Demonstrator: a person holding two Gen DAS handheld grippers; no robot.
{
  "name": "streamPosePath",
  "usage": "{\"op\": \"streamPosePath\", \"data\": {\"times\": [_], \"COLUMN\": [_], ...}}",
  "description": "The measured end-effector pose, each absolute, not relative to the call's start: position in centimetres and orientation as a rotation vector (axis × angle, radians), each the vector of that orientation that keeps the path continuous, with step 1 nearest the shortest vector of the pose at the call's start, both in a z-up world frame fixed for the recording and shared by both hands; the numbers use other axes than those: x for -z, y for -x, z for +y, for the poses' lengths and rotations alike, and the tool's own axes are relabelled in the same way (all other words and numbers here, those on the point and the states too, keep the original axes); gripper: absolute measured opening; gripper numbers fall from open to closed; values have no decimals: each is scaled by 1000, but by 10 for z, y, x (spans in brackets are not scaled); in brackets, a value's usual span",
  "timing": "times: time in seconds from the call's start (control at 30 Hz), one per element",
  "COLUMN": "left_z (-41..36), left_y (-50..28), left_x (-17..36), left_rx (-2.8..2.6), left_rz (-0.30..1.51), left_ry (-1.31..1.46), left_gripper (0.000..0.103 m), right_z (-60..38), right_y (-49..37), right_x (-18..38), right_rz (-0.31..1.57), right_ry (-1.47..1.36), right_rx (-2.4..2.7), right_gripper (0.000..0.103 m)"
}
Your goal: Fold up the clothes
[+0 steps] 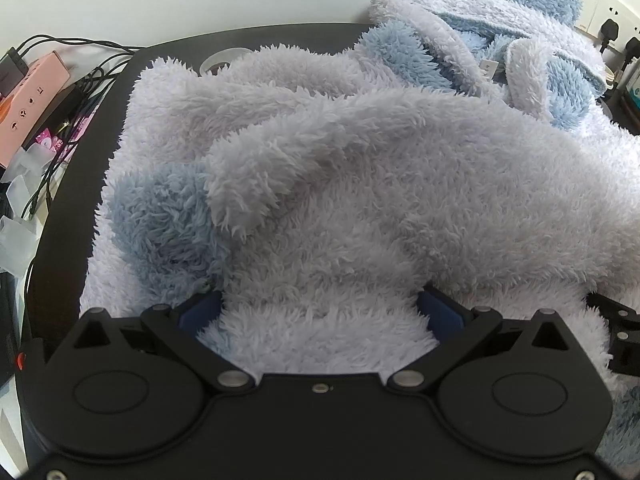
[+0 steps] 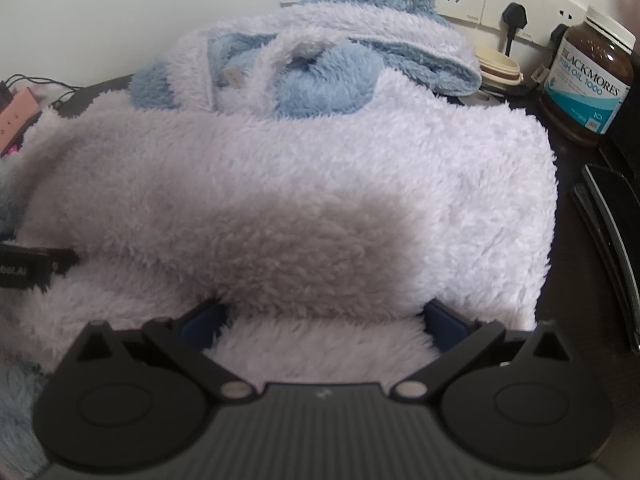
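Both tongs, left tongs [image 1: 320,308] and right tongs [image 2: 324,316], gape wide. Fluffy lilac-and-blue fleece garment [image 1: 360,200] fills each gap, piled ahead on the dark counter [image 1: 68,208]

Fluffy lilac-and-blue fleece garment [image 1: 360,184], heaped, rumpled, on dark table

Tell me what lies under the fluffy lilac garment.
The fleece garment lies on a dark table, bare at the far left edge. A pale round rim peeks out behind it. Anything else beneath is covered, including both grippers' fingertips.
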State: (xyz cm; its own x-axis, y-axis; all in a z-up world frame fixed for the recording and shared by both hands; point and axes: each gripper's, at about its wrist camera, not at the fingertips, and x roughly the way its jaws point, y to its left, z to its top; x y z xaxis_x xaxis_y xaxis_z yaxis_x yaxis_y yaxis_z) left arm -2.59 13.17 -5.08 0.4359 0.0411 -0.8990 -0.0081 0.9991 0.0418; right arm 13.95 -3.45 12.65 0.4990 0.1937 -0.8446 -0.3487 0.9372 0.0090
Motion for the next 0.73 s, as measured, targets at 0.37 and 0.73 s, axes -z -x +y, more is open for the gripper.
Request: {"op": "streamPosePath", "data": {"times": [0.37,0.73], "left_z": [132,133], "left_y": [28,31], "left_x": [50,50], "left_rx": [-34,-24], "left_rz": [1103,1078], "left_ry": [-28,-29], "left_gripper": [103,103], "right_z": [-36,-36], "right_y": [-138,-137], "right_x": [-124,-124], "right_rz": [983,978], "right_ry": [173,171], "right_rx": [-340,-337], "right_gripper": [102,102]}}
